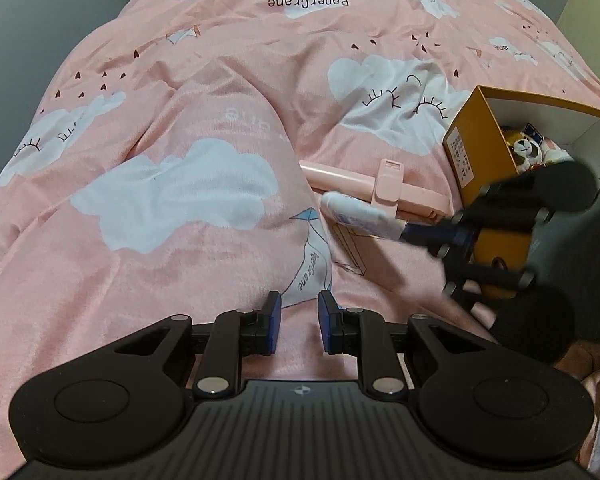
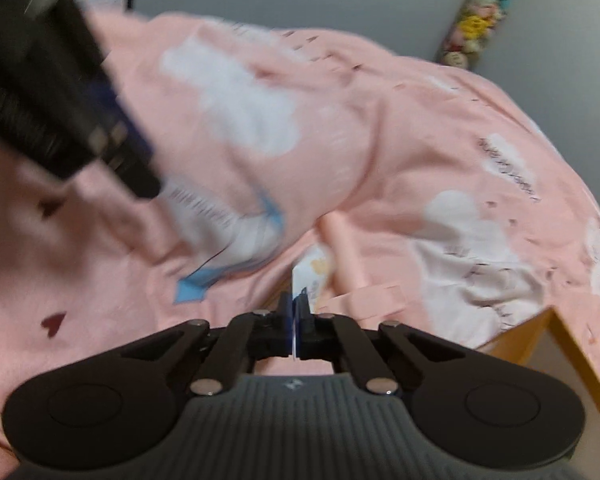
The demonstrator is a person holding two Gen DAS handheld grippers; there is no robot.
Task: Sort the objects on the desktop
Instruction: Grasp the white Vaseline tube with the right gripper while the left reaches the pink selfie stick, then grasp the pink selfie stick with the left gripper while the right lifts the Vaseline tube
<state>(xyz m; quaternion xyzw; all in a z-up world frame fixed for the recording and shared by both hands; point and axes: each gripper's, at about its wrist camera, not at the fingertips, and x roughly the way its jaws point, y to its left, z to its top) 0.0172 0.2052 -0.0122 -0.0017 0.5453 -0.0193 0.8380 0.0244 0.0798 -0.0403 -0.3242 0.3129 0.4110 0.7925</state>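
Observation:
A white tube (image 1: 360, 216) lies on the pink quilt beside a pink stick with a clip (image 1: 364, 184). My right gripper (image 1: 420, 234) reaches in from the right and is shut on the tube's flat end. In the right wrist view the tube (image 2: 312, 276) sticks out ahead of my right gripper (image 2: 296, 312), its thin crimped edge pinched between the pads, with the pink stick (image 2: 346, 256) just to its right. My left gripper (image 1: 299, 312) hovers over the quilt to the left of the tube, open by a narrow gap with nothing in it.
An orange box (image 1: 476, 152) stands open at the right, with a plush toy (image 1: 526, 150) inside; its corner (image 2: 572, 344) also shows in the right wrist view. The cloud-print quilt (image 1: 180, 120) is rumpled into folds. Plush toys (image 2: 476, 20) hang by the grey wall.

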